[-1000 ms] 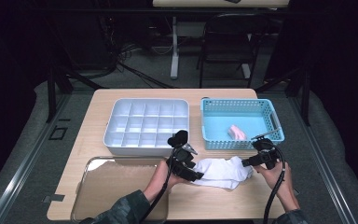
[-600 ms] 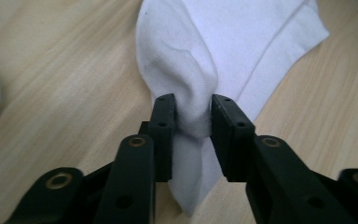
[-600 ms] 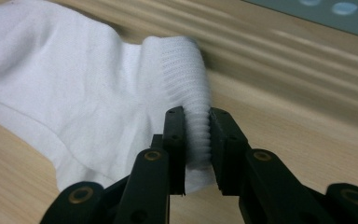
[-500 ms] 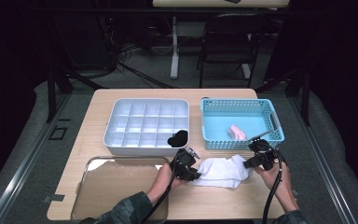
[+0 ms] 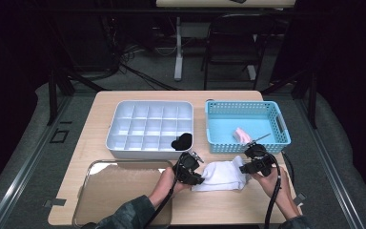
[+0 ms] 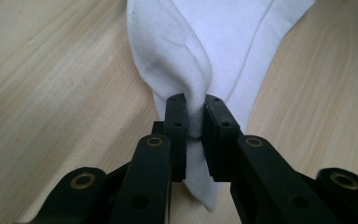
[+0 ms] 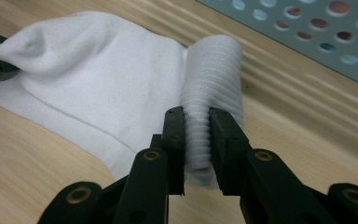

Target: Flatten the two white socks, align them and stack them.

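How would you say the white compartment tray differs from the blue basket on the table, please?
The white compartment tray is solid-walled and split into many small cells; the blue basket has perforated walls and one open space. The tray holds a black item in its near right corner cell; the basket holds a pink item. The tray stands to the left of the basket. Both are rectangular and stand at the far side of the table.

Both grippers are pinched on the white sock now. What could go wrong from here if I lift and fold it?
1. The left gripper pinches only a thin bunched fold of the white sock; it may slip out under tension.
2. The right gripper clamps the ribbed cuff close to the blue basket; lifting that way could bump its wall.
3. The sock's far layers still lie on the table, so pulling apart may drag rather than lift it.
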